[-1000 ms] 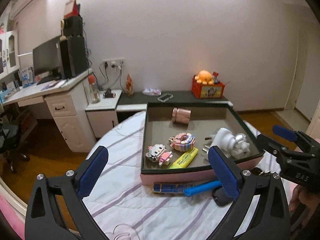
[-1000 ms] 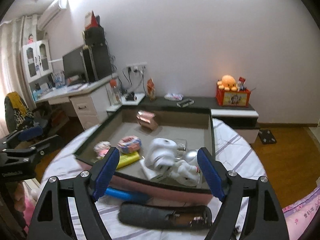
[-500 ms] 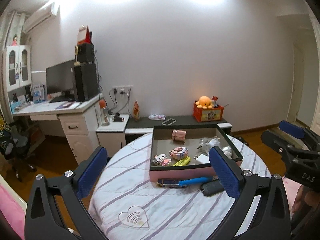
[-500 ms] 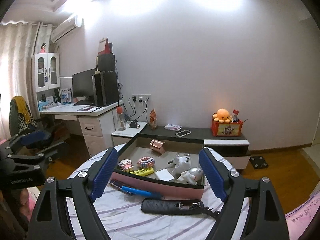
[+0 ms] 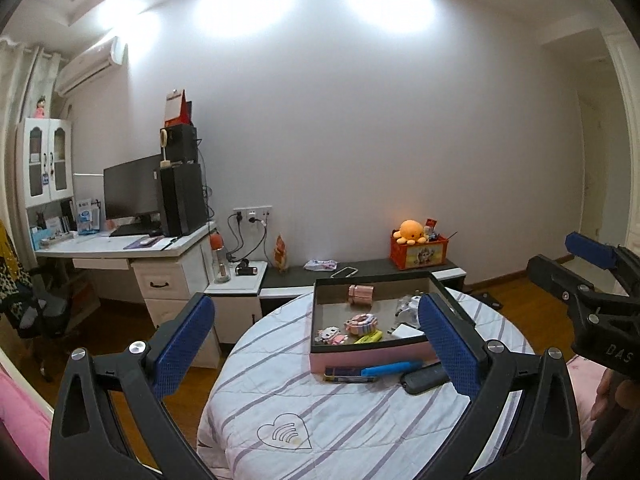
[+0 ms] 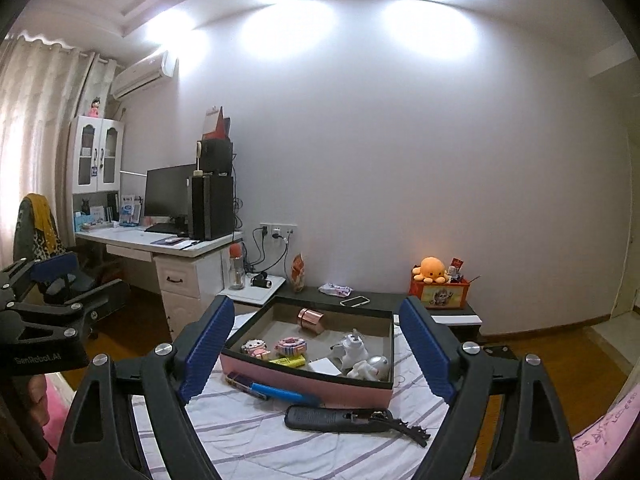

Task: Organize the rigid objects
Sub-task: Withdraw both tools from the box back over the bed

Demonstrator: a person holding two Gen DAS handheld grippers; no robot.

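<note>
Both grippers hang above the round table (image 5: 360, 432), jaws spread wide with nothing in them: left gripper (image 5: 316, 344), right gripper (image 6: 316, 346). The pink box (image 6: 304, 380) sits at the far edge with small toys inside, too tiny to ID properly. A blue pen (image 6: 280, 393) and black case (image 6: 332, 418) lie just in front. The left gripper's right finger hides the box's right corner.

**Pink box and loose items on the striped round table**

The left gripper (image 5: 316, 344) hangs above the table (image 5: 360, 420), blue pads spread wide, gripping nothing. The pink box (image 5: 372, 354) sits toward the table's far edge, containing a copper cylinder (image 5: 361, 294), 2 block figures (image 5: 346, 328) and a yellow highlighter (image 5: 369, 337). Along its near wall lie a blue pen (image 5: 390, 369) and a black case (image 5: 425, 377). The right gripper (image 5: 592, 276) shows at the right.
</note>
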